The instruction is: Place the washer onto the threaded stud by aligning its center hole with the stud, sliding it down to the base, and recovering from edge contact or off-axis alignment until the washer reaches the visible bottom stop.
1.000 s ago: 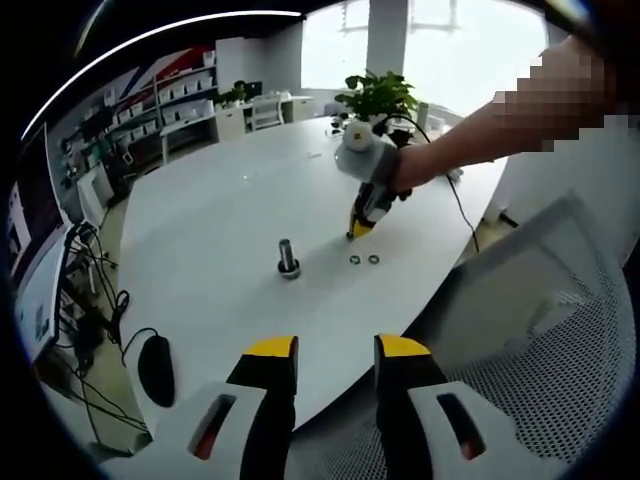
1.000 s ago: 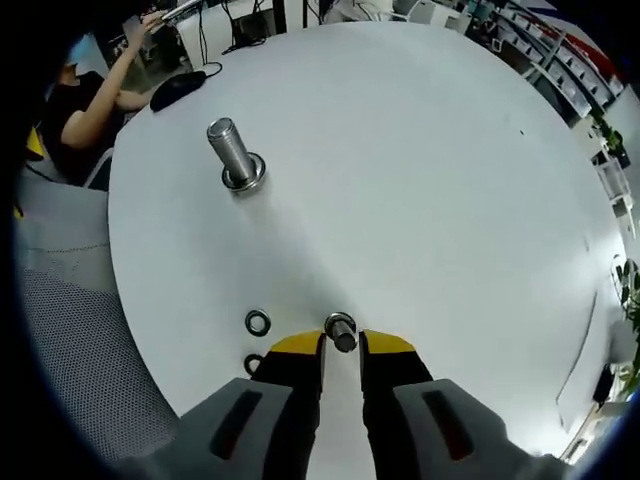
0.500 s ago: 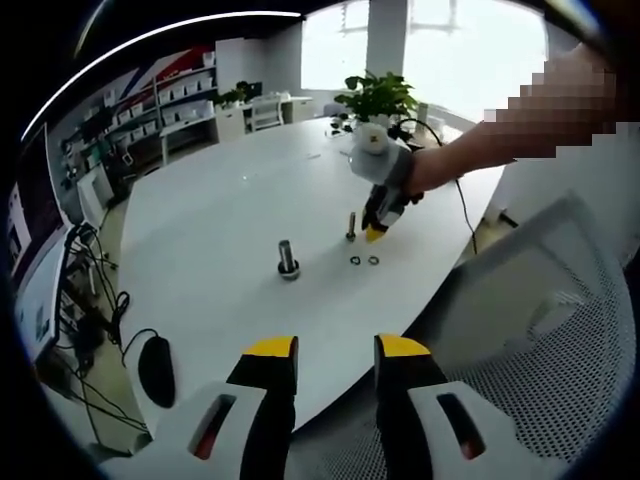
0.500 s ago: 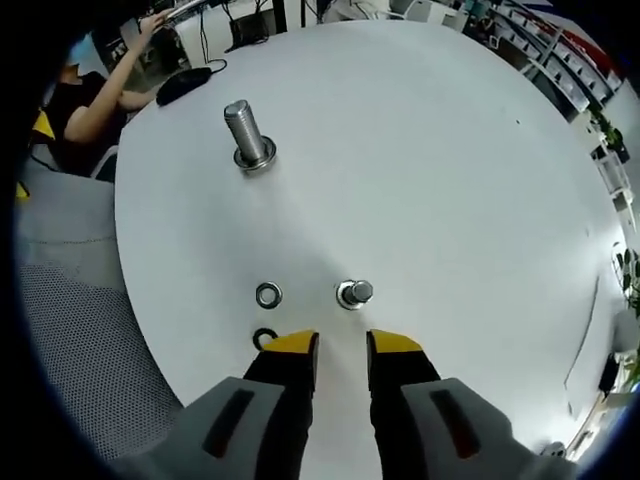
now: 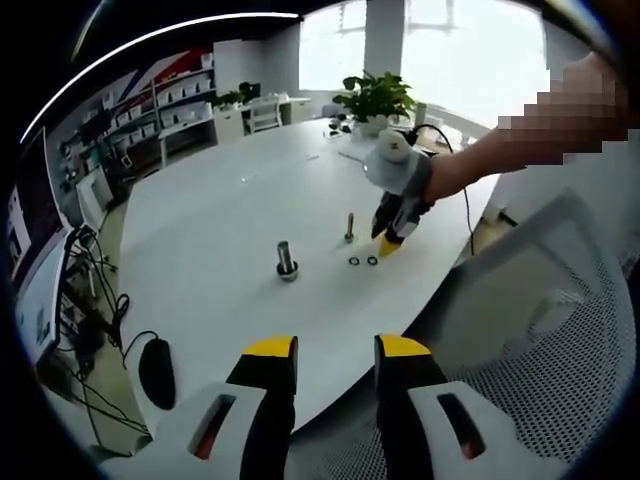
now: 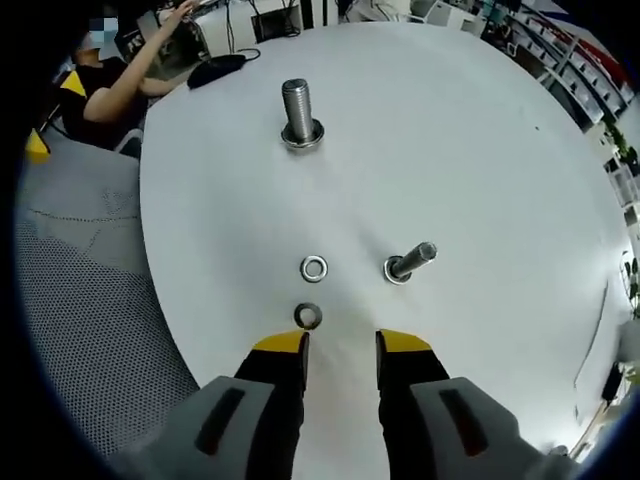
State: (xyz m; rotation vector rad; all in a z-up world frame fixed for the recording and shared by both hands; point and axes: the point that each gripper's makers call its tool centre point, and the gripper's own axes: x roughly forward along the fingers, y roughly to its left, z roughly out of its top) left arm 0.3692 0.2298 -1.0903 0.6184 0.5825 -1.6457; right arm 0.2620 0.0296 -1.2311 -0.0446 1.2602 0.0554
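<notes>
**Washers flat on the table, both grippers empty**

While two washers lie near the table's (image 6: 520,150) edge, the darker washer (image 6: 308,316) sits just ahead of the right gripper (image 6: 341,348), its jaws spread and empty. The lighter washer (image 6: 314,268) lies beside the slim stud (image 6: 410,263); the thick stud (image 6: 299,112) stands farther inward. The left gripper (image 5: 336,352) hangs beyond the edge, jaws apart.

Two metal washers (image 6: 314,268) (image 6: 308,316) flat on table, small threaded stud (image 6: 410,262) upright beside them

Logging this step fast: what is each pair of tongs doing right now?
Left tongs: open, holding nothing.
Right tongs: open, empty, just short of the dark washer.
</notes>
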